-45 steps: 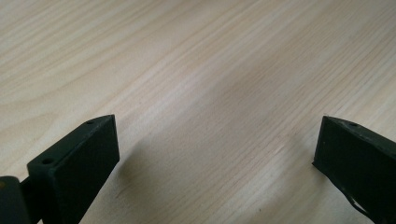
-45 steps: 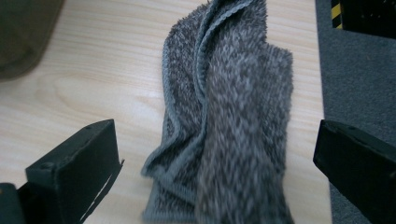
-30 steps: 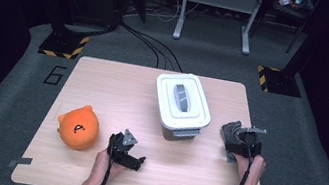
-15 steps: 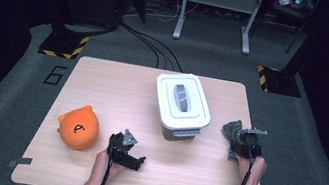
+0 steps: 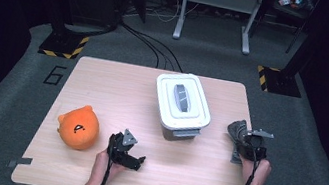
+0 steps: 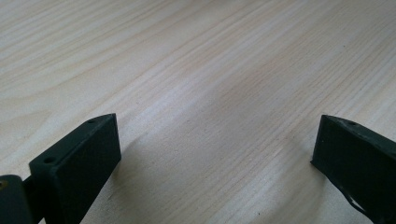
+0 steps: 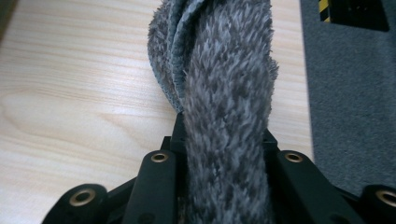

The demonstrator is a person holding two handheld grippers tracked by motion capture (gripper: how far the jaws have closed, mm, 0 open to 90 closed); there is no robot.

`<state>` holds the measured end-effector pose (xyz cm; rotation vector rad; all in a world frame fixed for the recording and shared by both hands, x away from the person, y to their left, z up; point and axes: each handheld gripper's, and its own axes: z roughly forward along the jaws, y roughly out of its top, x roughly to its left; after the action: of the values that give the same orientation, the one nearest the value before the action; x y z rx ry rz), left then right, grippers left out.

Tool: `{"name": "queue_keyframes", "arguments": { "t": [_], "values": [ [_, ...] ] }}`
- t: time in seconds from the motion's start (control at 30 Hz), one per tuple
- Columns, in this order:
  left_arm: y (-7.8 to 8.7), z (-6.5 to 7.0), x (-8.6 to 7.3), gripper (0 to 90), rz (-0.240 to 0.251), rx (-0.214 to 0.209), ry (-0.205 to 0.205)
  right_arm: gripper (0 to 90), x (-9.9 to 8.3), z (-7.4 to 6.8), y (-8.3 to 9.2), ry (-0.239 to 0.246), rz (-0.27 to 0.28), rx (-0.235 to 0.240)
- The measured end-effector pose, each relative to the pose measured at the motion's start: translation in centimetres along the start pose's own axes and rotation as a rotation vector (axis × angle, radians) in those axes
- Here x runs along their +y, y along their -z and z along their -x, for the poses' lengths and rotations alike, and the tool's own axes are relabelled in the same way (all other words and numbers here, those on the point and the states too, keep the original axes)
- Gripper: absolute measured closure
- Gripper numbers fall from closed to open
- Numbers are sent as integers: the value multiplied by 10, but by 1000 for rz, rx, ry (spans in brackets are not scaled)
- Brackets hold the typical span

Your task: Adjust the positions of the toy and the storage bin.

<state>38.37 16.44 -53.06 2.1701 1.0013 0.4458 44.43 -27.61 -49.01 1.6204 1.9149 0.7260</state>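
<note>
On the tabletop [image 5: 127,91] the white bin [image 5: 181,104] with its grey-handled lid sits just right of centre in the high view, its long axis running up and down the frame. It is the largest thing we have to work around. Lower left of it lies the orange plush [image 5: 78,127], well apart from the bin and just left of our left tool [image 5: 138,161].

The grey fuzzy cloth [image 5: 237,132] is the thing in hand. It lies at the right edge of the tabletop, to the right of the bin's lower end and apart from it. In the right gripper view the cloth [image 7: 224,93] runs straight up the frame, along the line of the jaws and away from the hand. Our right tool [image 5: 239,146] has just been closing, and its jaws now press on the near end of the cloth, which bunches between them.

Our left tool stands with its jaws wide apart over bare wood, nothing between them [image 6: 210,140].

We judge the coming move turns on this: the bin lies to the left of the cloth in the high view, lid on, and the right hand is far nearer to both. The left would have to cross the middle of the frame to reach the lid.
</note>
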Motion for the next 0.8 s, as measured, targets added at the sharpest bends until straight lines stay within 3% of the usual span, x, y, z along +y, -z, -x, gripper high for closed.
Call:
{"name": "queue_keyframes", "arguments": {
  "t": [0.2,0.5,0.8],
  "values": [
    [0,0,0,6,0,1,0,699,-3,-1,25,-6,24,23],
    [0,0,0,8,2,5,4,695,-17,-2,54,-6,29,17],
    [0,0,0,9,2,5,8,689,-48,-8,69,-23,-11,19]
  ]
}}
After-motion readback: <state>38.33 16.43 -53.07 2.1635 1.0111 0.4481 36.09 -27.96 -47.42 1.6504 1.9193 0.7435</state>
